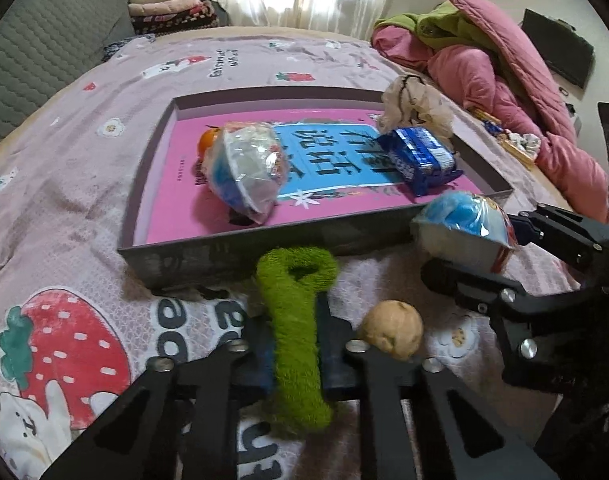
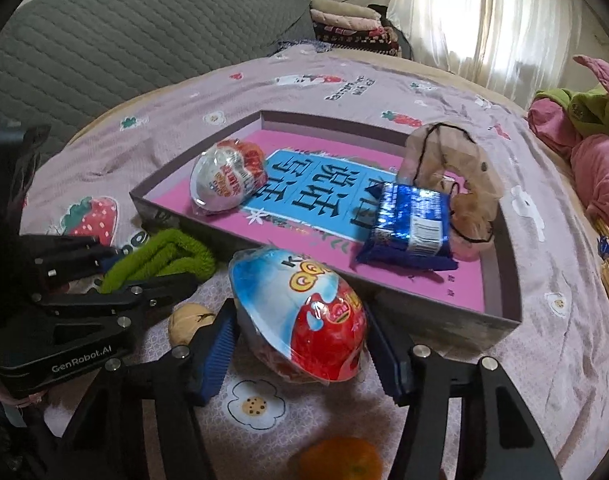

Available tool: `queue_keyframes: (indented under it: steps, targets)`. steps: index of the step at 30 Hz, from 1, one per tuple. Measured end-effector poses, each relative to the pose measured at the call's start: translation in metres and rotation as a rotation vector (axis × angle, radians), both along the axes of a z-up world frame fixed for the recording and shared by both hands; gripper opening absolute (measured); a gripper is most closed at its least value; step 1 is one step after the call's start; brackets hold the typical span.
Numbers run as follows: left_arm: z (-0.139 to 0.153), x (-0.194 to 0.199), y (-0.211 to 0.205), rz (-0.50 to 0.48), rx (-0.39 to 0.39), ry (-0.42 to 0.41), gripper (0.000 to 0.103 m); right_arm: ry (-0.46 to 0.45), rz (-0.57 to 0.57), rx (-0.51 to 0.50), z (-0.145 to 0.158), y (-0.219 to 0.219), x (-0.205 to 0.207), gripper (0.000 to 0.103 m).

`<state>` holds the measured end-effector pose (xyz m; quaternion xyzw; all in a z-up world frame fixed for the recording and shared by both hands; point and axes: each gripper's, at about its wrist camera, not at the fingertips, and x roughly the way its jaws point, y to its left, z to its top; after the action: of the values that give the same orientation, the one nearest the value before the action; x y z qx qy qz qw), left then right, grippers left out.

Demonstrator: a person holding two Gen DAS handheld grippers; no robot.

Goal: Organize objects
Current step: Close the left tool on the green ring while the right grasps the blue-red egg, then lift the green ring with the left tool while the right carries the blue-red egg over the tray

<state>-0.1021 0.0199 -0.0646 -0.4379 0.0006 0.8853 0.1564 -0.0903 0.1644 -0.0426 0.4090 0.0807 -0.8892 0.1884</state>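
Observation:
My left gripper (image 1: 294,344) is shut on a green fuzzy loop (image 1: 296,320), held just before the grey tray (image 1: 224,248); it also shows in the right wrist view (image 2: 160,260). My right gripper (image 2: 300,336) is shut on a red and blue toy egg pack (image 2: 300,316), seen near the tray's corner in the left wrist view (image 1: 464,228). In the tray lie a pink book (image 2: 324,200), another egg pack (image 2: 224,180), a blue biscuit pack (image 2: 412,228) and a beige hair tie (image 2: 456,168).
A walnut (image 1: 392,328) lies on the bedsheet between the grippers. An orange (image 2: 340,460) lies below the right gripper, and another orange (image 1: 208,140) sits in the tray behind the egg pack. Pink quilts (image 1: 504,80) are piled at the right.

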Motion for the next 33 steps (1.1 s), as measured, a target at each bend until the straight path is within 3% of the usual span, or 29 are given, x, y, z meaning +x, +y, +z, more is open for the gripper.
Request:
queue_keyframes:
  steps: [19, 33]
  targets:
    - [0.039, 0.018, -0.017, 0.066, 0.061, 0.057, 0.012, 0.073, -0.057, -0.084, 0.030, 0.020, 0.013, 0.061]
    - [0.114, 0.029, 0.007, 0.080, 0.046, 0.169, 0.012, 0.185, -0.105, -0.129, 0.092, 0.038, 0.031, 0.061]
